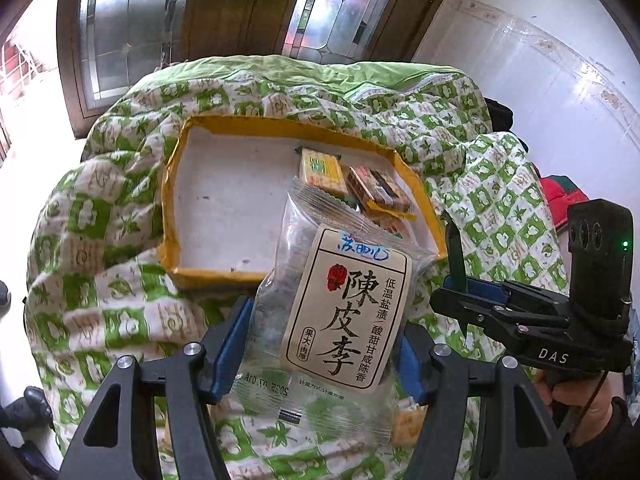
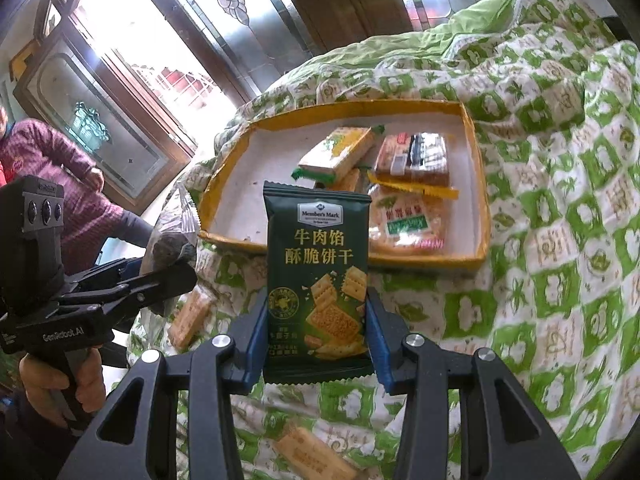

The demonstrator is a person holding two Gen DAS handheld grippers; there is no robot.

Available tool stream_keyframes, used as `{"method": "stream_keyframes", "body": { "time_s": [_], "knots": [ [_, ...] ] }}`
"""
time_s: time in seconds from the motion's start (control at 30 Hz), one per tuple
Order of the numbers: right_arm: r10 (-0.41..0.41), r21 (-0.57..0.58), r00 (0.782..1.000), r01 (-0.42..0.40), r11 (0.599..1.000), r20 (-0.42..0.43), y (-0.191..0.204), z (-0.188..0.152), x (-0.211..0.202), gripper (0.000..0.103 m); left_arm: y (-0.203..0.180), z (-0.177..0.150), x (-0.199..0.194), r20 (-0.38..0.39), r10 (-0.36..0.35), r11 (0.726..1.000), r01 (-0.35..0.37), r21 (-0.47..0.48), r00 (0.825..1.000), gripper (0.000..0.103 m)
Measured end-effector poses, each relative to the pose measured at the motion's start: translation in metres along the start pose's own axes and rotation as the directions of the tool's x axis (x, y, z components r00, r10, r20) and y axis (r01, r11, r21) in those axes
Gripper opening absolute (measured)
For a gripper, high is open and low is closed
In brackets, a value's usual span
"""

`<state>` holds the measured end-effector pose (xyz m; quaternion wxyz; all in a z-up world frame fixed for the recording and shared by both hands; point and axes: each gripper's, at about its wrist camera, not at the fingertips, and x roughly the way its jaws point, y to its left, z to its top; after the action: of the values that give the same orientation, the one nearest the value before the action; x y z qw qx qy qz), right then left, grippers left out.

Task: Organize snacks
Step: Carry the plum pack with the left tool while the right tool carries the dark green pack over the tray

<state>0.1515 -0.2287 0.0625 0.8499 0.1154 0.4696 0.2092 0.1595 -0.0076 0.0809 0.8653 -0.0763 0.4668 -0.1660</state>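
Quilt (image 2: 560, 200) only (right view): onlooker (image 2: 60, 184).

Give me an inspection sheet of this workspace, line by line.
Surface: green-and-white quilt, rumpled.
Job's things: yellow-rimmed box holding several snack packs; loose cracker packs on the quilt.
Clutter: red item beyond the quilt.
Grippers: left gripper shut on clear plum packet; right gripper shut on green biscuit packet.
Cables: thin black cable below the right gripper's handle.
Surroundings: wood-framed glass doors; person in purple.
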Motion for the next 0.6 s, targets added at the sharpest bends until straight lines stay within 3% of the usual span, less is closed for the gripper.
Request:
{"method": "stream_keyframes", "body": {
  "time_s": [0.6],
  "knots": [
    [-0.001,-0.010,1.000,0.001,1.000,0.000,-0.002,0.029,0.018,0.043,0.008,0.031,0.019,0.000,0.030,1.000,-0.030,-0.002,1.000,0.068]
  ]
}}
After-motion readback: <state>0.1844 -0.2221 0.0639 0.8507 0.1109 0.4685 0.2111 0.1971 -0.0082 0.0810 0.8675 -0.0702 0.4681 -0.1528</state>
